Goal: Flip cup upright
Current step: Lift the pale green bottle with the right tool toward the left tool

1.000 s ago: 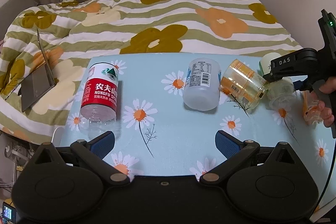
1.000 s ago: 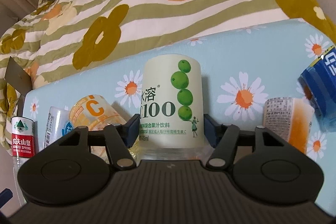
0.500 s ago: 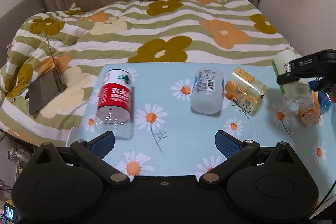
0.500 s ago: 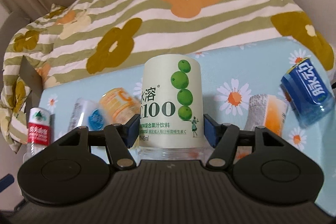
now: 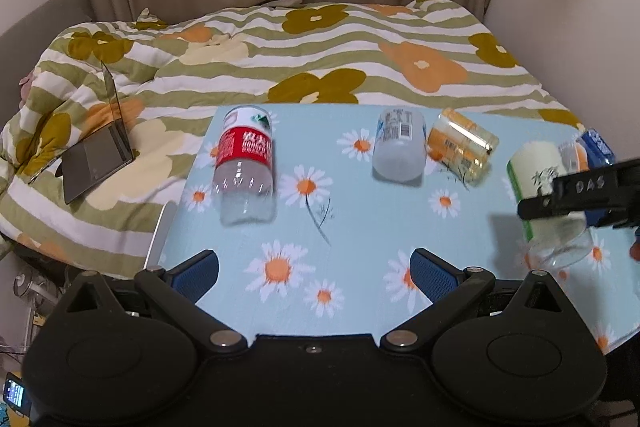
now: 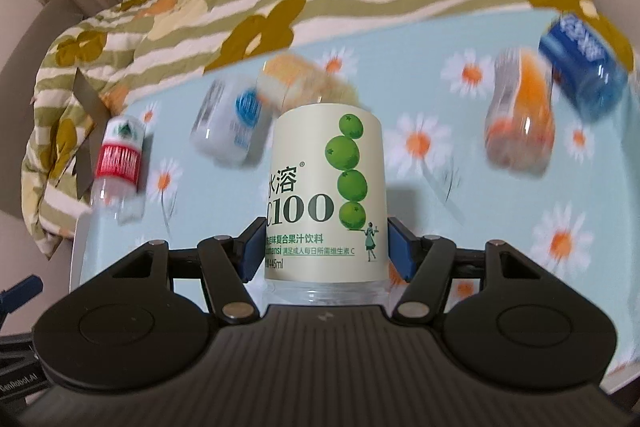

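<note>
The pale green C100 cup sits between the blue pads of my right gripper, which is shut on its lower label. In the left wrist view the same cup hangs tilted over the table's right side, clear end low, with the right gripper across it. My left gripper stands open over the near table edge, nothing between its fingers. Lying on their sides on the daisy tablecloth are a red-labelled cup, a white-blue cup and a yellow-orange cup.
An orange cup and a blue cup lie on the right part of the table. Behind the table is a bed with a flowered duvet; an open laptop rests on it at left. A wall stands close on the right.
My right gripper has lifted the green cup and carried it nearer, over the table's right side. The left gripper has drawn back and up, so more of the bed shows.
</note>
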